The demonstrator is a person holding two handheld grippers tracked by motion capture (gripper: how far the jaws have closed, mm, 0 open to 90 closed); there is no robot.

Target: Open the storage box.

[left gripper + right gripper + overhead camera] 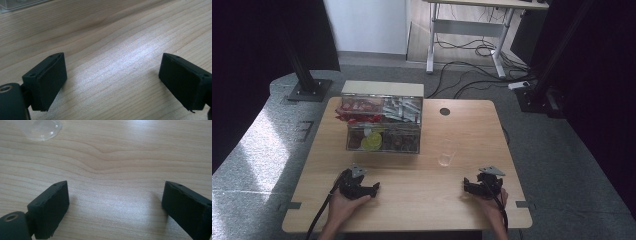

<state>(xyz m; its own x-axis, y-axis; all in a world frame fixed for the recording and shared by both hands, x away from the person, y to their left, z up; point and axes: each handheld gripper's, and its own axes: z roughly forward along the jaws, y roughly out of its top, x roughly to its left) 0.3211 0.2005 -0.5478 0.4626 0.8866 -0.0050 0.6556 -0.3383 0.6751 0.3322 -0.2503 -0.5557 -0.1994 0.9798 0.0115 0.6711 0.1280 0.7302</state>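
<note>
Both tools rest low on the wooden table (462,130), one in each hand, and neither holds anything. The left gripper (373,189) sits in front of the clear box (382,127), its jaws spread wide apart over bare wood, as the left gripper view shows (112,82). The right gripper (468,186) lies well to the right of the box, nearer the person, and its jaws also stand wide apart with nothing between them (115,207).

The thing closest to the work is the clear cup (446,156), which stands upright just to the right of the box's front corner and a little beyond the right gripper. Its base shows at the top left of the right gripper view (40,130). The box itself holds red packets, pale sachets and some darker items with a yellow-green piece, in separate compartments.

The step in hand looks like a reach for the cup. To do it well, the right gripper should approach level, with one jaw on each side of the cup's wall, and close gently, since thin clear plastic is likely to buckle or slip. Keeping the cup upright and away from the box avoids knocking it over.
</note>
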